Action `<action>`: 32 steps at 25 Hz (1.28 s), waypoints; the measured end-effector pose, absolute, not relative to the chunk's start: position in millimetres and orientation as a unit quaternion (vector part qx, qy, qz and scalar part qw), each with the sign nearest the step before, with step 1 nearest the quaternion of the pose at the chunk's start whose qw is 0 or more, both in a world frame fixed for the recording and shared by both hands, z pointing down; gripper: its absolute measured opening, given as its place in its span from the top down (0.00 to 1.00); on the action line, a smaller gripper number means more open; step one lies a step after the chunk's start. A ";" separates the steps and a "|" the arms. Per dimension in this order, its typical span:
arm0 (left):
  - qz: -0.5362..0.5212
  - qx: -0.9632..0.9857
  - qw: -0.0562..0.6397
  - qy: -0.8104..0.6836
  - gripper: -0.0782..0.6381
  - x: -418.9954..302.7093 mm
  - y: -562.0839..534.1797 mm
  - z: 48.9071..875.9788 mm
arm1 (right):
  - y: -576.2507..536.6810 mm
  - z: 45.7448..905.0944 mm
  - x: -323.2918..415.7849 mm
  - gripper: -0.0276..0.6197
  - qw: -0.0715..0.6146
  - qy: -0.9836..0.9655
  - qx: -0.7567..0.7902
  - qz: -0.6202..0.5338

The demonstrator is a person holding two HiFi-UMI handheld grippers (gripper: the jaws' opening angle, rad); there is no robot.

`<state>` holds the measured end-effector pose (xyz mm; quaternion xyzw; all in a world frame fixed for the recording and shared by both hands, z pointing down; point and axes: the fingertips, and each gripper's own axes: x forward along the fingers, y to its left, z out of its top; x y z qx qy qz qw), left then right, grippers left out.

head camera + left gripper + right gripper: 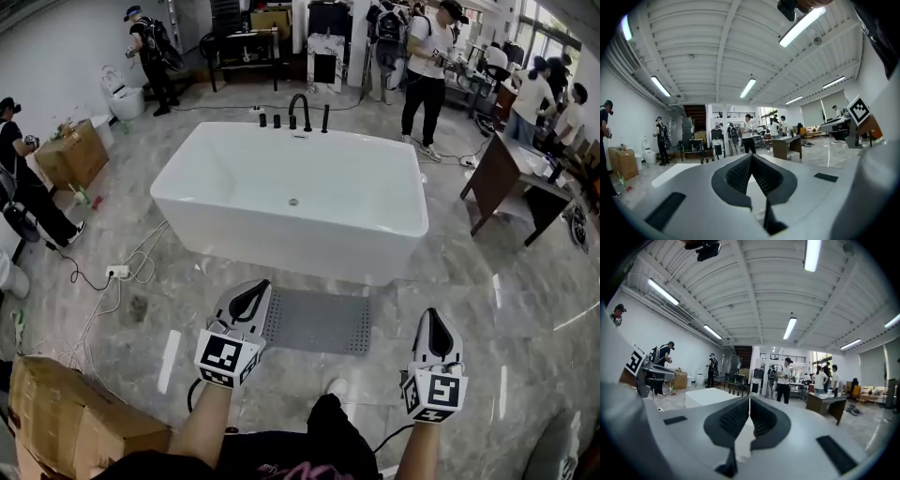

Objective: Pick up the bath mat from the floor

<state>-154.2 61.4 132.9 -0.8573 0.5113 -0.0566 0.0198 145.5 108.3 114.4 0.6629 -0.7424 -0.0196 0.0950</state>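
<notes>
I held the left gripper point(253, 289) and right gripper point(432, 317) fully closed, gripping nothing, with square coded markers point(225, 356) on both. The grey bath mat point(323, 322) lay flat on the floor point(487, 281) just beside the white bathtub point(281, 220).

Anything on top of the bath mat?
Nothing lies on the visible part of the grey bath mat, flat in front of the bathtub. Its left end is covered in the head view by the shut left gripper, so that strip cannot be checked.
</notes>
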 end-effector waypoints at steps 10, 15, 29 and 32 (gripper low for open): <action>-0.118 -0.829 0.003 0.547 0.88 -104.0 -8.0 156.0 | 4.6 138.3 216.4 0.92 0.098 -0.768 0.633 0.014; -0.127 -0.813 -0.009 0.569 0.88 -111.5 -27.6 161.7 | -20.0 153.7 226.9 0.92 0.098 -0.773 0.626 0.033; -0.132 -0.823 -0.031 0.552 0.88 -151.5 -77.8 191.3 | -59.3 170.0 198.5 0.92 0.128 -0.758 0.639 0.038; -0.141 -0.822 -0.040 0.550 0.88 -157.9 -84.4 208.5 | -60.1 187.0 200.4 0.92 0.137 -0.753 0.642 0.048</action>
